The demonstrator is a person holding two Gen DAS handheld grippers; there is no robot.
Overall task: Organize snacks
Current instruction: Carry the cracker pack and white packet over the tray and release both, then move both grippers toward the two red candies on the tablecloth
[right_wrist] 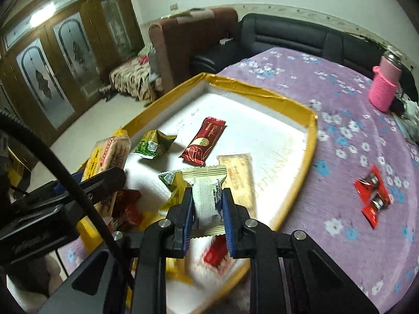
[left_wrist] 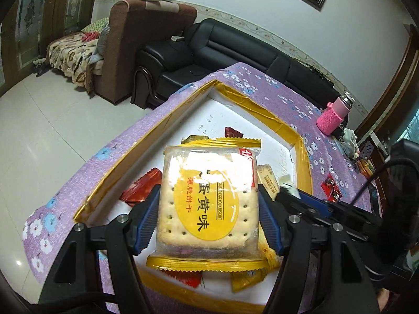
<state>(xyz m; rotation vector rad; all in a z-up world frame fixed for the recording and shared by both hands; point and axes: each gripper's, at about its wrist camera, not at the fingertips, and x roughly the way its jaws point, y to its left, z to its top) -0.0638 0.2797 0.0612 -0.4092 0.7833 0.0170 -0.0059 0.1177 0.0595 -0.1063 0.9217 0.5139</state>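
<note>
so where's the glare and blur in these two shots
Left wrist view: strong white glare on the upper part of the biscuit pack, washing out its print; the rest is sharp, with fisheye bending at the edges. Right wrist view: motion blur low in the tray under the jaws and on the red packet on the cloth; window glare top left.

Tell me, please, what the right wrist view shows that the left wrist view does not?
Only the right wrist view shows the right gripper shut on a white snack bar, and a green packet in the tray. Only the left wrist view shows the label of the egg yolk biscuit pack clamped in the left gripper. Both show the gold-rimmed tray, the purple floral cloth and the pink bottle.
</note>
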